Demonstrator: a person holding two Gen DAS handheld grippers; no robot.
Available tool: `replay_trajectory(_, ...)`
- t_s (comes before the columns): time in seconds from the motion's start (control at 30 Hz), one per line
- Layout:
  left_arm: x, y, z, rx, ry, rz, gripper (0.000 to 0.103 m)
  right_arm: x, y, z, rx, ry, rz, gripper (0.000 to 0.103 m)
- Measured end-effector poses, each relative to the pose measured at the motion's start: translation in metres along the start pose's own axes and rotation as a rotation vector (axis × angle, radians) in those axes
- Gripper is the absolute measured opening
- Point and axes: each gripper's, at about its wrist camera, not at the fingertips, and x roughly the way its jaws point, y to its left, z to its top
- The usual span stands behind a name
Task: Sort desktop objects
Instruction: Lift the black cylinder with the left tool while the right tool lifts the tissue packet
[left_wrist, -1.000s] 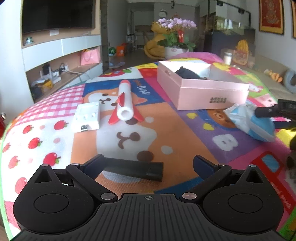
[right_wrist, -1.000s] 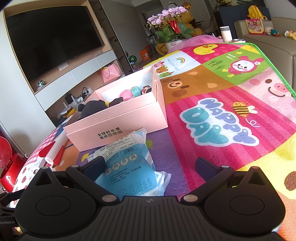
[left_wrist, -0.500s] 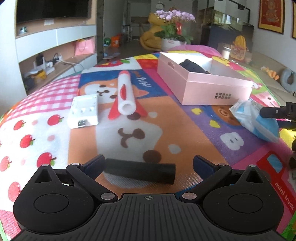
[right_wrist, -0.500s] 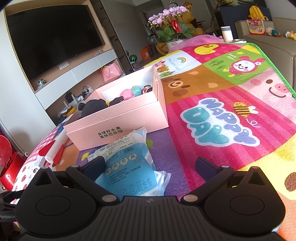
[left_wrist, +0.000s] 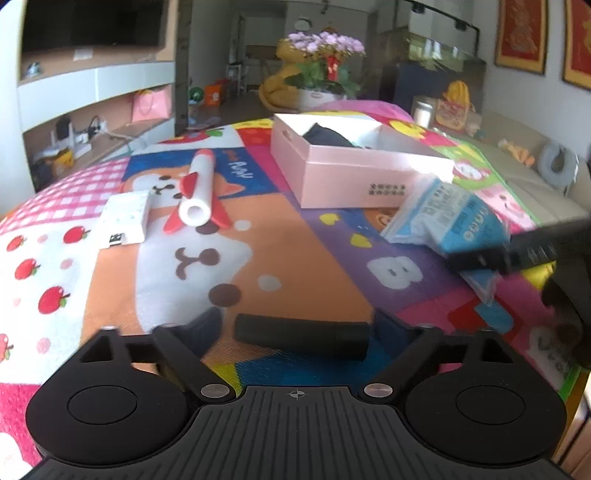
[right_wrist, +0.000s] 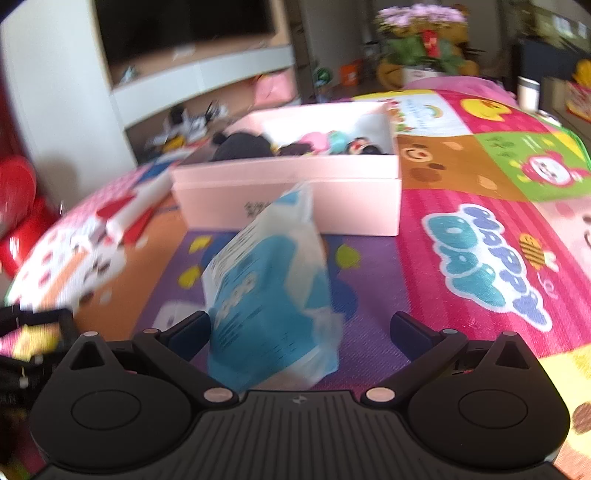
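Note:
A black cylinder (left_wrist: 301, 336) lies crosswise on the colourful play mat between the fingers of my open left gripper (left_wrist: 295, 328). A blue-and-white packet (right_wrist: 269, 291) stands tilted between the fingers of my open right gripper (right_wrist: 299, 330); whether they touch it is unclear. It also shows in the left wrist view (left_wrist: 448, 218), with the right gripper (left_wrist: 491, 254) at its near end. The open pink box (right_wrist: 291, 195) with a black item and small toys stands just behind it (left_wrist: 354, 168). A white-and-red toy rocket (left_wrist: 197, 195) and a white adapter block (left_wrist: 125, 218) lie at left.
A potted purple orchid (left_wrist: 325, 70) and a yellow plush stand beyond the mat. A TV wall unit with shelves (left_wrist: 96, 81) is at the left. A beige sofa (left_wrist: 532, 181) runs along the right edge. A red object (right_wrist: 18, 206) sits at the far left.
The right gripper swung left and moved forward around the packet, which now stands up tilted between its fingers. The left gripper shifted so the black cylinder sits centred between its fingers.

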Motion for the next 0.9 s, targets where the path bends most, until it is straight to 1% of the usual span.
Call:
replay_trajectory(0.07,0.001,0.006,0.000,-0.033,0.002,-0.011,0.096,-0.011,0.003,-0.005,-0.035,0.003,-0.011,0.103)
replay_trajectory(0.1,0.002,0.008,0.000,-0.047,0.004,-0.015,0.097,-0.016,0.006,-0.008,-0.066,-0.001,-0.034,0.103)
replay_trajectory(0.17,0.002,0.009,0.000,-0.053,0.002,-0.023,0.098,-0.025,0.014,-0.013,-0.151,-0.019,-0.119,0.103)
replay_trajectory(0.23,0.002,0.008,0.000,-0.051,0.002,-0.029,0.099,-0.035,0.021,-0.017,-0.240,-0.057,-0.204,0.103)
replay_trajectory(0.27,0.002,0.008,0.000,-0.049,0.000,-0.030,0.099,-0.039,0.023,-0.016,-0.273,-0.072,-0.226,0.103)
replay_trajectory(0.33,0.001,0.007,-0.001,-0.047,-0.004,-0.031,0.100,-0.042,0.024,-0.009,-0.289,-0.085,-0.230,0.103)
replay_trajectory(0.43,0.001,0.008,-0.001,-0.052,-0.007,-0.031,0.100,-0.037,0.023,0.003,-0.250,-0.077,-0.198,0.103)
replay_trajectory(0.5,0.001,0.008,-0.001,-0.054,-0.007,-0.031,0.100,-0.029,0.023,0.011,-0.228,-0.073,-0.170,0.103)
replay_trajectory(0.67,0.001,0.008,-0.001,-0.054,-0.007,-0.031,0.100,0.002,0.019,0.025,-0.166,-0.040,-0.160,0.103)
replay_trajectory(0.7,0.001,0.008,-0.001,-0.054,-0.006,-0.031,0.100,0.006,0.016,0.027,-0.150,-0.022,-0.148,0.100)
replay_trajectory(0.73,0.001,0.008,-0.001,-0.053,-0.007,-0.031,0.100,0.009,0.015,0.028,-0.143,-0.004,-0.140,0.094)
replay_trajectory(0.77,0.001,0.008,-0.001,-0.052,-0.007,-0.033,0.100,0.010,0.015,0.027,-0.147,0.016,-0.132,0.078)
replay_trajectory(0.8,0.001,0.008,-0.001,-0.049,-0.007,-0.034,0.100,0.010,0.016,0.026,-0.156,0.035,-0.129,0.065)
replay_trajectory(0.83,0.001,0.007,-0.001,-0.045,-0.006,-0.033,0.100,0.007,0.017,0.023,-0.168,0.038,-0.138,0.061)
replay_trajectory(0.9,0.001,0.005,-0.001,-0.032,-0.003,-0.027,0.100,-0.002,0.021,0.020,-0.183,0.037,-0.137,0.058)
